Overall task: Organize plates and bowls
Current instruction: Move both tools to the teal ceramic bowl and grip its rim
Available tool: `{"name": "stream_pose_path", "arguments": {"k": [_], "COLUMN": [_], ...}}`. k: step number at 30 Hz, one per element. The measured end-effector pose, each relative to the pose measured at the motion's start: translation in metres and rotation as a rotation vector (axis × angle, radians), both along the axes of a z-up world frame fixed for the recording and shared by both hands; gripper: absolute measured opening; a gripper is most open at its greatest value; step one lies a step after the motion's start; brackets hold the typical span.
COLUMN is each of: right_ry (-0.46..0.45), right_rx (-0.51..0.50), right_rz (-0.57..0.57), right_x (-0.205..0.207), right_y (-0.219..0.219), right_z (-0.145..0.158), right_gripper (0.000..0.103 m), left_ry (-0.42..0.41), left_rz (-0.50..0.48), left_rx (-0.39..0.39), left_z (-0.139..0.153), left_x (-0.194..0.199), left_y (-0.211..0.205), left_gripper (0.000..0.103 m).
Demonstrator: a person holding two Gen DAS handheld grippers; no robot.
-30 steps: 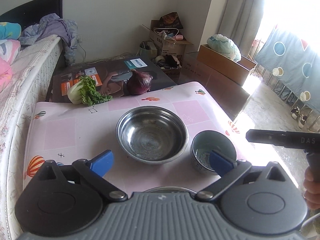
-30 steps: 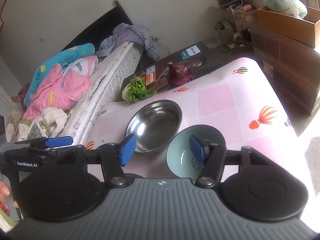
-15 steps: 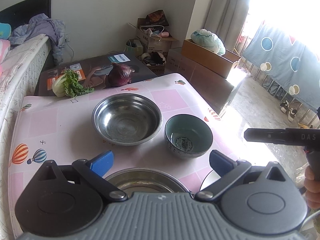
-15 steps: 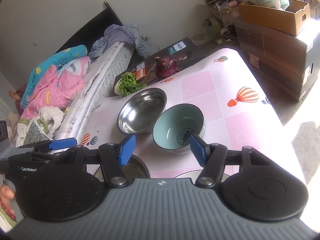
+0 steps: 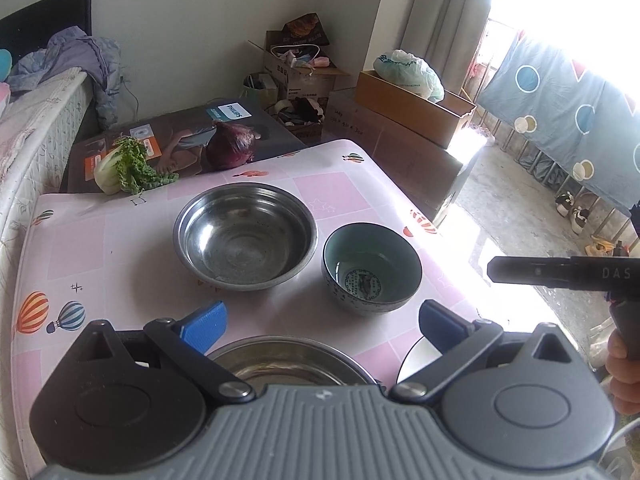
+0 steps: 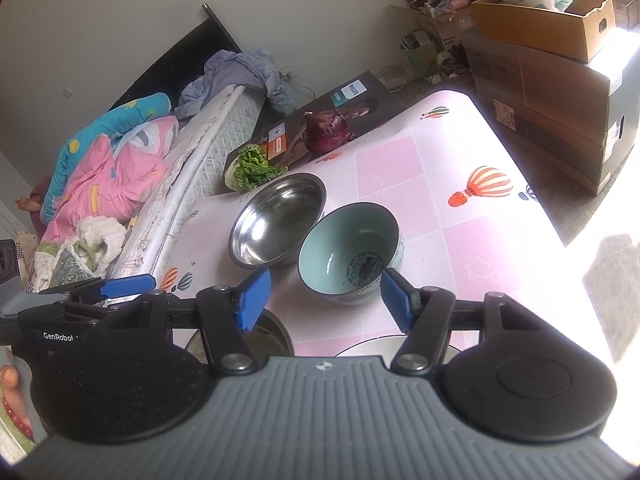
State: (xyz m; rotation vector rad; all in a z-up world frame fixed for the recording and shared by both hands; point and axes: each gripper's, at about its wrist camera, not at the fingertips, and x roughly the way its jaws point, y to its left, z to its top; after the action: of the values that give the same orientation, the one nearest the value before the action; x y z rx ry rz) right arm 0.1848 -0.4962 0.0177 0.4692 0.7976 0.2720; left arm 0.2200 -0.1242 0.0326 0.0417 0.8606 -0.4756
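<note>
Both grippers, left (image 5: 322,326) and right (image 6: 326,298), spread wide, empty, low in frame above ceramic bowl (image 6: 350,256) and steel bowl (image 5: 245,236).

the left gripper (image 5: 322,326) angles down over the near edge of the surface, its blue pads spread wide with nothing between them. the right gripper (image 6: 326,300) tilts down beside it, jaws likewise apart and empty. a hand (image 5: 622,376) grips the right gripper's handle at the surface's right edge.

Strong daylight from the window (image 5: 560,20), blown out at right. Glare washes the surface (image 6: 520,248) edge. Fisheye bends the borders; focus sharp.
</note>
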Motion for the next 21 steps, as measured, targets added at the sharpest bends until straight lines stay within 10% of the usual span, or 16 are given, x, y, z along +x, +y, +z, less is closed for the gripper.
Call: {"name": "stream_pose_path", "arguments": {"k": [21], "right_ry": [0.012], "right_rx": [-0.001], "right_rz": [0.003], "right_x": [0.0023], "right_y": [0.0069], "right_z": [-0.0072], "right_gripper": [0.061], "left_ry": [0.022], "left_rz": [-0.01], "left_rx": [-0.007], "left_z": [-0.0071], "left_x": [0.0019], "left_y": [-0.0007], "left_gripper": [0.103]}}
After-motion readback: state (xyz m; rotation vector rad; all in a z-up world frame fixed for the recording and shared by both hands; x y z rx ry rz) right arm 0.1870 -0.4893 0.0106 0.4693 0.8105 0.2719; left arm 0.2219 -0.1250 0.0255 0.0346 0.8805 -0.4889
